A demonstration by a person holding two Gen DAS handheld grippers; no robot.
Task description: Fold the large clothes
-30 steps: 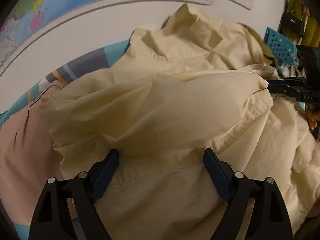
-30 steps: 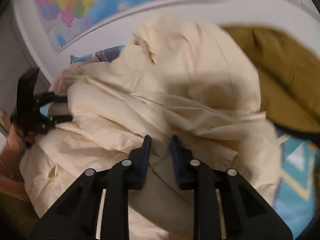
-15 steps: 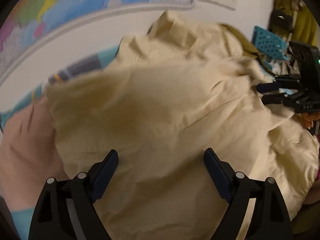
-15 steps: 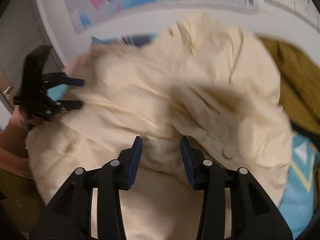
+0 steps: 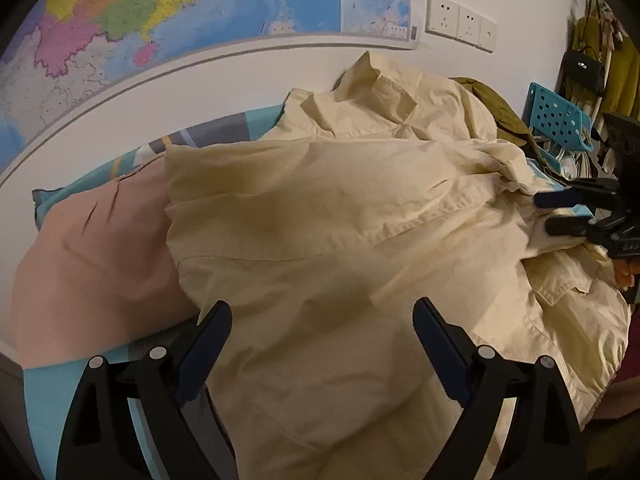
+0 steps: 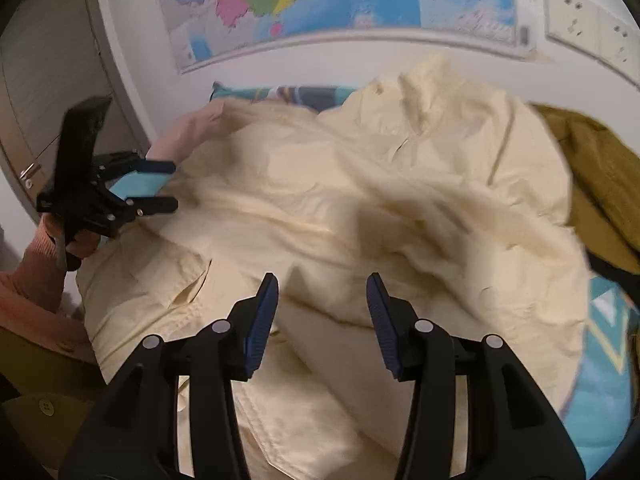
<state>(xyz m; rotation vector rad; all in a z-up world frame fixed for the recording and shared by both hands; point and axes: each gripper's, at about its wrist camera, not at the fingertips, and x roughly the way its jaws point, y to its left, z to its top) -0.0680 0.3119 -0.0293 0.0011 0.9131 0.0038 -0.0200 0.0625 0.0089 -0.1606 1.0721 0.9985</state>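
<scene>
A large cream-yellow shirt (image 5: pixel 328 216) lies spread and partly folded over itself on the bed, collar toward the wall; it also fills the right wrist view (image 6: pixel 360 208). My left gripper (image 5: pixel 322 320) is open, jaws wide apart above the shirt's near edge, holding nothing. It shows in the right wrist view (image 6: pixel 172 188) at the shirt's left edge. My right gripper (image 6: pixel 322 300) is open above the shirt's lower part, empty. It shows in the left wrist view (image 5: pixel 544 212) at the shirt's right edge, jaws parted.
A pink pillow (image 5: pixel 92 260) lies left of the shirt on a teal patterned bedsheet (image 6: pixel 604 412). An olive-green garment (image 6: pixel 600 184) lies behind right. A wall map (image 5: pixel 160 12) and sockets (image 5: pixel 460 20) are behind. A teal perforated basket (image 5: pixel 556 116) stands at right.
My right gripper let go of the shirt fold and opened wide. The lifted fold dropped and now lies flatter. Both grippers pulled back a little from the cloth.
</scene>
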